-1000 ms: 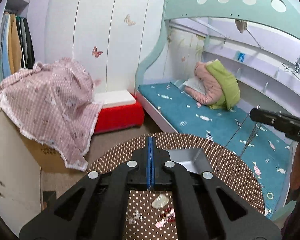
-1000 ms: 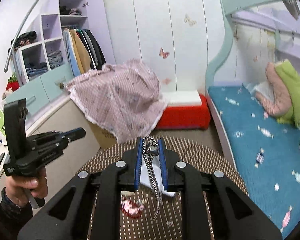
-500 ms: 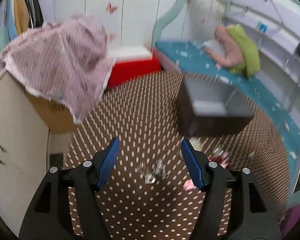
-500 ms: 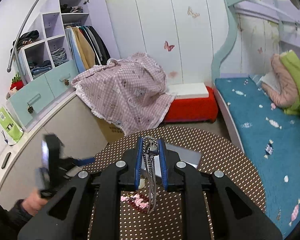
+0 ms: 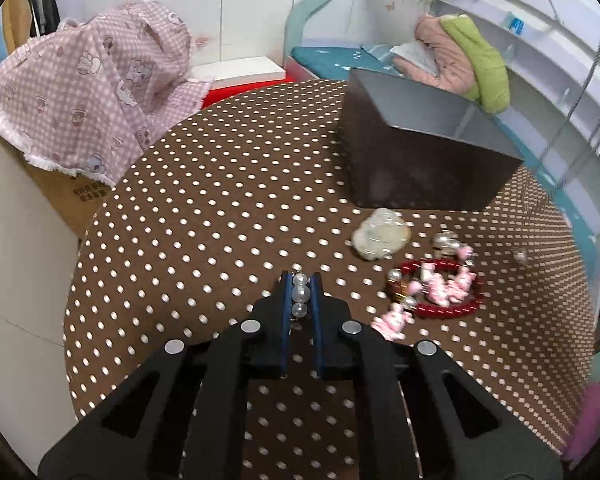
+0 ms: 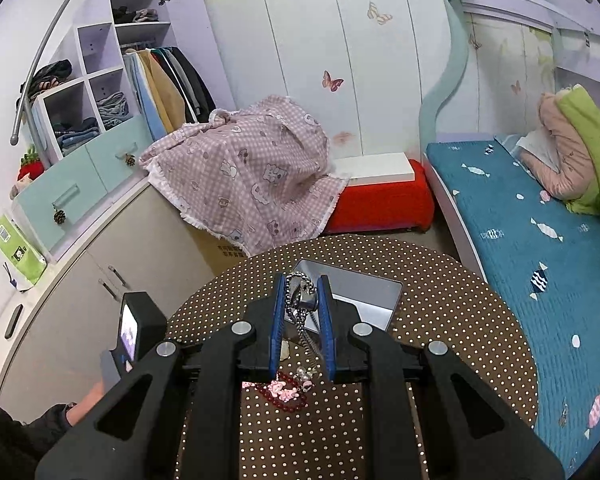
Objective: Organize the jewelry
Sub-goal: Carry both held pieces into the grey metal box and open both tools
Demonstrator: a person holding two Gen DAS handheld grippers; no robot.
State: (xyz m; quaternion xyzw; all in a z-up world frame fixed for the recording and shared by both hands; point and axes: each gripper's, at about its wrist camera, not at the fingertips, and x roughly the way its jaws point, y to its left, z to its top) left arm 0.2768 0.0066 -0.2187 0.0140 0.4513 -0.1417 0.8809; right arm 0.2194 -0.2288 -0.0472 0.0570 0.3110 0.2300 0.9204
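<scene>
A string of clear, pearl-like beads (image 5: pixel 299 295) is sitting pinched between the blue pads of the left hand-held gripper (image 5: pixel 300 285), whose jaws have just been closing onto it low over the brown polka-dot worktop (image 5: pixel 204 216). The right hand-held gripper (image 6: pixel 302 300) is clamping a silver ball-chain necklace (image 6: pixel 300 308), its metal pendant caught between the pads and the loose chain dangling beneath, above the worktop and in front of the dark grey box (image 6: pixel 352 292). More jewelry is lying on the worktop just right of the left hand-held gripper: a red bead bracelet (image 5: pixel 440 292) with pink charms (image 5: pixel 444 286) piled inside and around its ring, a pale flat stone pendant (image 5: pixel 381 238) just beside it toward the box, and a few silver beads (image 5: pixel 446 239) close by. The box is standing open near the far edge of the worktop, touching none of the pieces. In the right wrist view the person's left hand (image 6: pixel 90 400), in a dark sleeve, is gripping the handle of its tool at the worktop's left side. Beyond the worktop, a pink checked cloth (image 6: pixel 252 172) is draping over a cardboard carton, a red stool (image 6: pixel 380 200) is standing against the white wardrobe, and a teal-covered bed (image 6: pixel 520 240) is running along the right.
</scene>
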